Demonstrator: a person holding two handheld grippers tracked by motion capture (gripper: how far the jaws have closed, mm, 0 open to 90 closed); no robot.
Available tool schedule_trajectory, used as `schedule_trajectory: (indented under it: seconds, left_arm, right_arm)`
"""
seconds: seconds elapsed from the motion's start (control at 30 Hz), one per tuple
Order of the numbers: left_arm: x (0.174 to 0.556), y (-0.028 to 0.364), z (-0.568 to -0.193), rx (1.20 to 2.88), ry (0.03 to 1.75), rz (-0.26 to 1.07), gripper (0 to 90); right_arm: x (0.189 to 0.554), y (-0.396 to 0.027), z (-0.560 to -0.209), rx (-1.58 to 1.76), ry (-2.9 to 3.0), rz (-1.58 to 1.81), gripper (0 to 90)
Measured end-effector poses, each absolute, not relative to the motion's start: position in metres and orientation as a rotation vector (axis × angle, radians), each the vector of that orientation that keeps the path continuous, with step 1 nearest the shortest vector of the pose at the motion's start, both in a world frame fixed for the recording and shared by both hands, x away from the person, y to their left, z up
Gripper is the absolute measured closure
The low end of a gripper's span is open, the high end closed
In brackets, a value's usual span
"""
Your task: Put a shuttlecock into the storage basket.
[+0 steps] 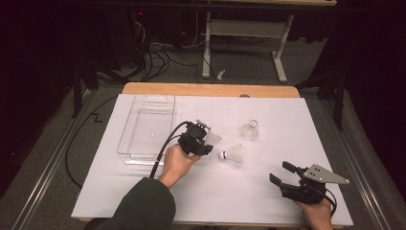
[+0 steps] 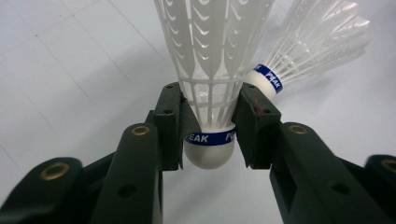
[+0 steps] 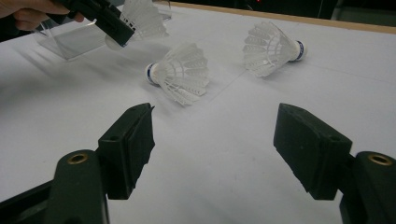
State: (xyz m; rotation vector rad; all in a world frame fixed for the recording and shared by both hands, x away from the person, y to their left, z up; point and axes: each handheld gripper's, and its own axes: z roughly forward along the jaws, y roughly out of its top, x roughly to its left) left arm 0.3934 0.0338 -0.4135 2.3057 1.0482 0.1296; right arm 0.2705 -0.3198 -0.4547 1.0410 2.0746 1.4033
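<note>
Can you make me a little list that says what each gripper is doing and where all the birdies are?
left gripper: shut on held shuttlecock, near its cork, feathers pointing away
right gripper: open, nothing between its fingers
loose shuttlecocks: two lying on their sides, near one, far one
clear tray: left of the held shuttlecock
table cover: white sheet

The left gripper (image 2: 209,135) clamps a white shuttlecock (image 2: 212,70); a second shuttlecock (image 2: 308,51) lies behind.

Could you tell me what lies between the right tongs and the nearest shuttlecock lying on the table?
Nothing: in the right gripper view, only bare white table surface stretches from the open right tongs to the nearest shuttlecock. The high view shows the same gap.
</note>
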Motion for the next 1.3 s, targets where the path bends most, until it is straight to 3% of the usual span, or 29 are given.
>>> schedule_trajectory:
  seconds: [1.3]
  left_arm:
    - [0.385, 0.055, -0.389, 2.154, 1.010, 0.252, 65.1]
  right_arm:
    - [0.271, -0.320, -0.455, 1.040, 2.072, 1.402, 29.1]
